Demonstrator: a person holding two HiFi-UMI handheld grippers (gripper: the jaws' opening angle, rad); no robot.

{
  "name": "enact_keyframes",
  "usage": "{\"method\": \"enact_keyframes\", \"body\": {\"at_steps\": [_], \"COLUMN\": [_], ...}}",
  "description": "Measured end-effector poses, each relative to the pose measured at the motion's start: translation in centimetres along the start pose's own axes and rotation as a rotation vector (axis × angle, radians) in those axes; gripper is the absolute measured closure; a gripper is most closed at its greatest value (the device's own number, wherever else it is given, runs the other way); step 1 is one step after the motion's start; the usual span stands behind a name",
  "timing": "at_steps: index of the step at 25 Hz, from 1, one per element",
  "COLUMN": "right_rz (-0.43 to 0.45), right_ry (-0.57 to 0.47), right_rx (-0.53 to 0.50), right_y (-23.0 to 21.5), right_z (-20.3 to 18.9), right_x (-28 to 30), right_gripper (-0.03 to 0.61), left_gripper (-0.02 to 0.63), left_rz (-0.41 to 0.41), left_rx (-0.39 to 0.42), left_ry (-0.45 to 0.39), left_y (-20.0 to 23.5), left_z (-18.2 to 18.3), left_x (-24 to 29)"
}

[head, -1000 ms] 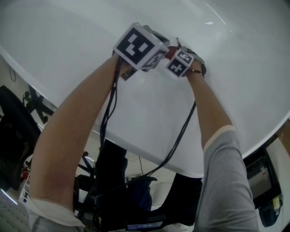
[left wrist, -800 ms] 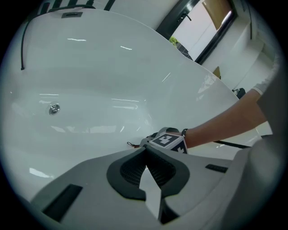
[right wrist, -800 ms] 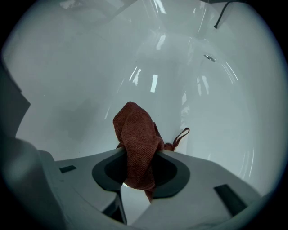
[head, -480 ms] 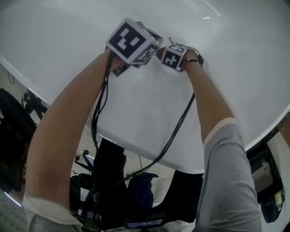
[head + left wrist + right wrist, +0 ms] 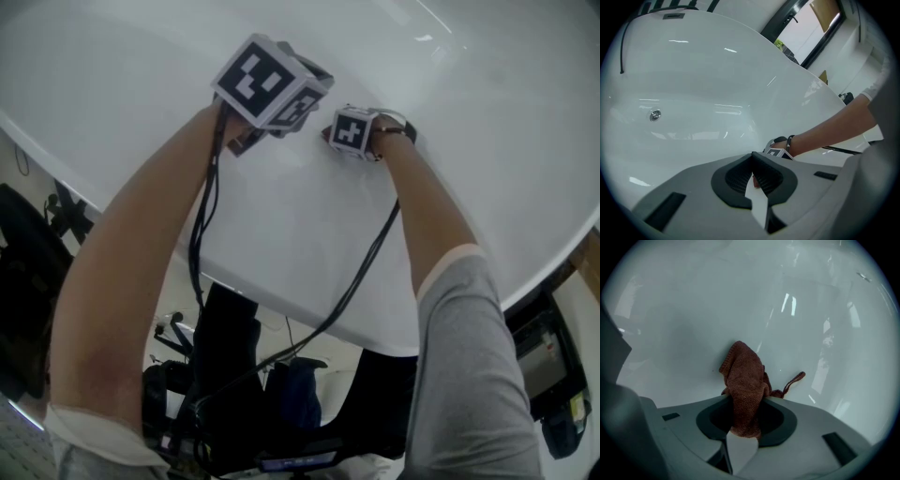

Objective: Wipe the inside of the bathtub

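- right gripper (image 5: pixel 743 427) jaws pinching the brown cloth (image 5: pixel 743 376); I'd press it flat on the bathtub (image 5: pixel 684 310) wall, overlapping strokes
- left gripper (image 5: pixel 752 176): jaws pressed together, empty, inside the bathtub too

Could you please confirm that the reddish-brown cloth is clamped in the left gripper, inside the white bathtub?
Not quite. The reddish-brown cloth is clamped in the right gripper, not the left, as the right gripper view shows. The left gripper has its jaws together and holds no cloth. The rest is right: this is inside the white bathtub.
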State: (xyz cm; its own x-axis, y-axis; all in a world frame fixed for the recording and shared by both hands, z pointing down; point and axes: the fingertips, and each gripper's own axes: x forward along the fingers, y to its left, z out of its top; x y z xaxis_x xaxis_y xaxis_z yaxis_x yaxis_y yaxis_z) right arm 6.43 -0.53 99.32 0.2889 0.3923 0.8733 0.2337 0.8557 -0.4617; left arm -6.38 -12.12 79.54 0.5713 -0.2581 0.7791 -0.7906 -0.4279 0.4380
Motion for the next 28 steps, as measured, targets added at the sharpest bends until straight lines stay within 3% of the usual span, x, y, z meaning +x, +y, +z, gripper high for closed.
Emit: {"method": "enact_keyframes", "body": {"at_steps": [13,28], "right_rz": [0.167,0.296], "right_ry": [0.019,0.023], "right_rx": [-0.056,-0.033], "right_y": [4.3,13.9], "right_z": [-1.6,-6.7], "right_x": [-0.9,-8.2], "right_gripper": [0.485,0.486], "left_gripper": [0.607,0.607], "left_rz": [0.0,-0.076], "left_rx": [-0.01,-0.022], "left_ry": [-0.034,-0.091], "left_y": [-0.8,-8.6], "left_z": [1.3,4.4], "left_x": [-2.0,-6.4]}}
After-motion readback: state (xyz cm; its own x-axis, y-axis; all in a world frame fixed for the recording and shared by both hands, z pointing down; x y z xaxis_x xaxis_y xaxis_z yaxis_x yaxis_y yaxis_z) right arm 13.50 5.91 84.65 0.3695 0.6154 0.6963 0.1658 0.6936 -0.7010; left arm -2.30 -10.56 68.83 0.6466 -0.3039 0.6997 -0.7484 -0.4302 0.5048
